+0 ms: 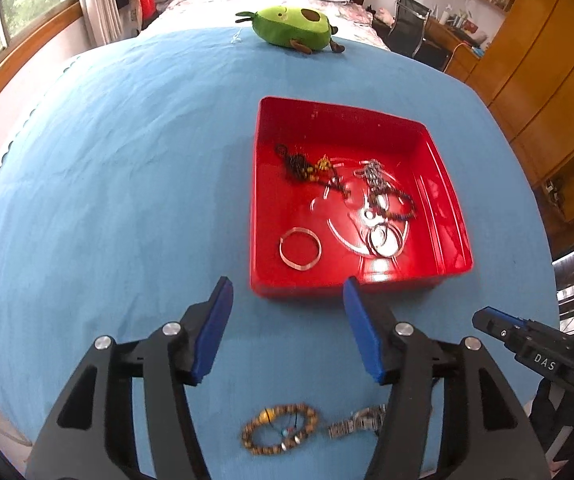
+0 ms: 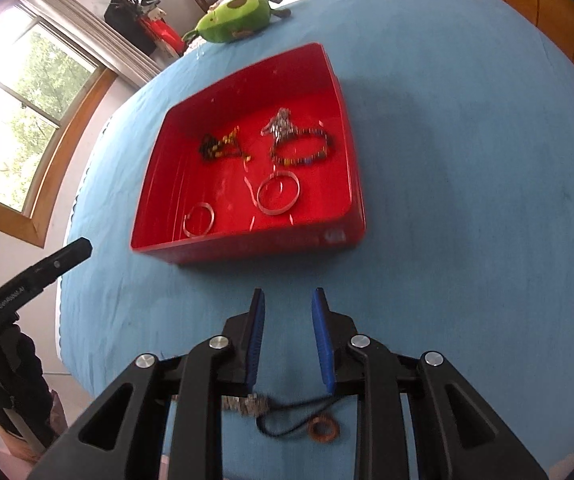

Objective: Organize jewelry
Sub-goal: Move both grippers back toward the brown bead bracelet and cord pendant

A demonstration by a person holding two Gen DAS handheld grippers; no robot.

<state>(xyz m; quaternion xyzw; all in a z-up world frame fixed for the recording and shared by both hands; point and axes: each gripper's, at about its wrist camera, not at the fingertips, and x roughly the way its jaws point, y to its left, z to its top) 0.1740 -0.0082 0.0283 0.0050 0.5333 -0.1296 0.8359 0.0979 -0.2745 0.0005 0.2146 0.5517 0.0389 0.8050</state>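
Wooden bead bracelet [image 1: 279, 428] and metal watch [image 1: 357, 420] lie on the blue surface [image 1: 127, 200] before the red tray [image 1: 453, 216] — light, limp, slippery; pinch a strand. Left hand-held gripper [image 1: 287, 330] wide, right hand-held gripper [image 2: 287, 336] narrower — both empty.

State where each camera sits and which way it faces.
Left wrist: on the left gripper, open, above a wooden bead bracelet, facing the red box.
Right wrist: on the right gripper, open, above a black cord pendant, facing the same box from its other side.
Shared: box, blue cloth, avocado plush.
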